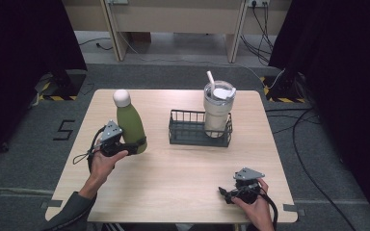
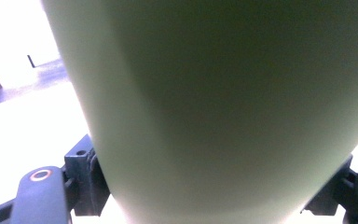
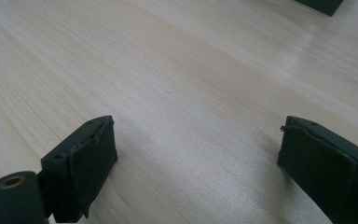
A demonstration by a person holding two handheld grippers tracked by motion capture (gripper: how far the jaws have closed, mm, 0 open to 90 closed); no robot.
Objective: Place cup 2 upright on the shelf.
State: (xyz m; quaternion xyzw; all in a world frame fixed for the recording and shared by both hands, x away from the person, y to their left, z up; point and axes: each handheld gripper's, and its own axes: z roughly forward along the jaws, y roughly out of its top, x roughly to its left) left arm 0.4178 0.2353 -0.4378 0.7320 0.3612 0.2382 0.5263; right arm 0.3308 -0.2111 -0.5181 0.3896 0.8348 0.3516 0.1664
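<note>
A tall olive-green bottle (image 1: pixel 130 122) with a white cap stands upright on the left half of the wooden table (image 1: pixel 183 173). My left gripper (image 1: pixel 134 146) is shut on the bottle's lower body, one jaw on each side. In the left gripper view the green bottle (image 2: pixel 223 102) sits right against the camera between the two black jaws. My right gripper (image 1: pixel 227 194) rests low over the table near the front right edge, open, pointing left. The right gripper view has its fingers (image 3: pixel 86 163) spread wide over bare wood, nothing between them.
A dark wire basket (image 1: pixel 189 130) stands at the table's middle back, holding a cream tumbler (image 1: pixel 217 110) with a clear lid and white straw at its right end. Cables trail on the floor to the right. Black curtains flank both sides.
</note>
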